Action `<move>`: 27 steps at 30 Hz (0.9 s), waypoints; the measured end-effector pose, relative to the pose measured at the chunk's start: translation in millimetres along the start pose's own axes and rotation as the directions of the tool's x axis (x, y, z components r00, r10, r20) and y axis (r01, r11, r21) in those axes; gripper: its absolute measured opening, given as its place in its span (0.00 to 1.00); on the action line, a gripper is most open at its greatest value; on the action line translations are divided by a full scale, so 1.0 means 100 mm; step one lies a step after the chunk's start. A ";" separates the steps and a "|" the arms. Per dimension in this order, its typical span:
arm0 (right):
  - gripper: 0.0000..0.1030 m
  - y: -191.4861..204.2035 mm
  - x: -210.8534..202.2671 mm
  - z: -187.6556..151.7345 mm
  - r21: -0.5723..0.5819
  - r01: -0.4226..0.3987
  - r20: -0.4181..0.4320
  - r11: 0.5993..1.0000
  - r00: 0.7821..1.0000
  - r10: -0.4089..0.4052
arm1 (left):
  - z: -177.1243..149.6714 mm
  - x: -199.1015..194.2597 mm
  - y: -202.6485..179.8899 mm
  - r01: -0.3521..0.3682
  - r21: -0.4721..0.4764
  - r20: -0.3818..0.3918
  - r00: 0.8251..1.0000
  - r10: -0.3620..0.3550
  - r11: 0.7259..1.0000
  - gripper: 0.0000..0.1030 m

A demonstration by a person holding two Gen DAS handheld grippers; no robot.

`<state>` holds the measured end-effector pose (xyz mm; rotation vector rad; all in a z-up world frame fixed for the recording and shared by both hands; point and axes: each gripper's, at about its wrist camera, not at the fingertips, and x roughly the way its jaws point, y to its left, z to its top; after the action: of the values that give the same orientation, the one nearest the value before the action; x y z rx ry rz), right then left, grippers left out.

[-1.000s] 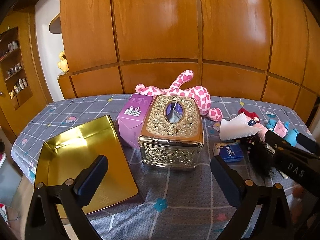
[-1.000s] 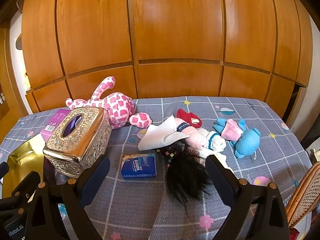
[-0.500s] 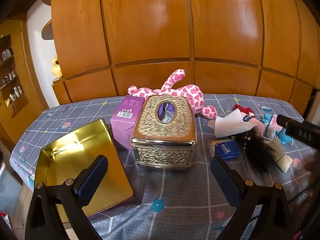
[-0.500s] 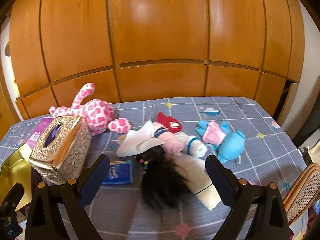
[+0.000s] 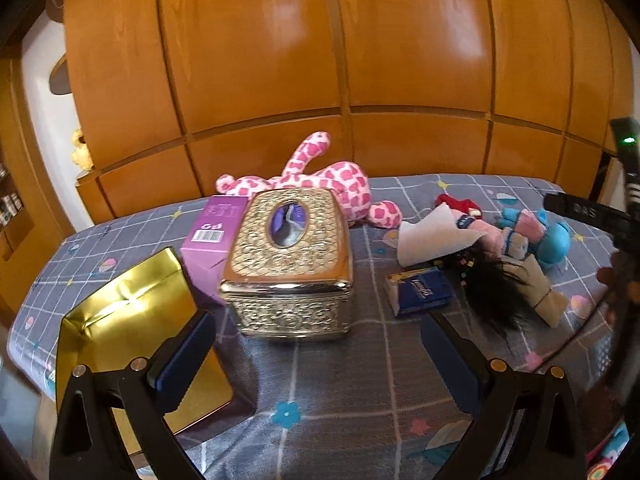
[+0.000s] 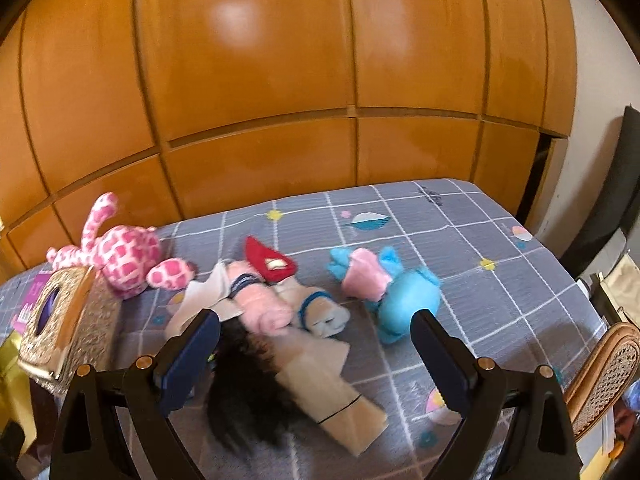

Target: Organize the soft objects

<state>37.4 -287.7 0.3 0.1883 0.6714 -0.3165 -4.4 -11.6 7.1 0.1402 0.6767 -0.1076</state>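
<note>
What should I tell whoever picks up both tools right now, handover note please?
Left tool: open, empty, facing the gold tissue box.
Right tool: open, empty, hovering over the black-haired doll.
Soft things all loose on the bedspread: pink spotted plush by the headboard, blue plush to the right, doll between them.
Gold tray holds nothing.
Done: nothing gathered. Left: collect every soft thing.

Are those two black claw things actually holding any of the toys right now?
No, nothing is held. The left gripper is open above the cloth near the gold tissue box, and the right gripper is open over the black-haired doll.
</note>
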 end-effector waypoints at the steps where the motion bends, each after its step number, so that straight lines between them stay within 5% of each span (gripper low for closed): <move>1: 0.95 -0.05 0.05 0.03 0.012 0.002 0.001 1.000 1.000 -0.002 | 0.01 0.01 -0.02 0.010 0.006 -0.003 1.000 -0.010 1.000 1.00; 20: 0.95 -0.53 0.36 0.11 0.245 -0.061 -0.009 0.968 0.998 0.065 | 0.15 0.26 -0.50 0.148 0.083 -0.084 0.986 -0.142 0.985 1.00; 27: 0.95 -0.67 0.35 0.10 0.318 -0.096 0.004 0.943 0.995 0.100 | 0.31 0.48 -0.59 0.273 0.011 -0.145 0.952 -0.268 0.962 0.99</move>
<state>46.0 -360.6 -19.3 0.5308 0.6182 -0.3270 42.8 -76.9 -4.8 0.0845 0.8349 -0.3749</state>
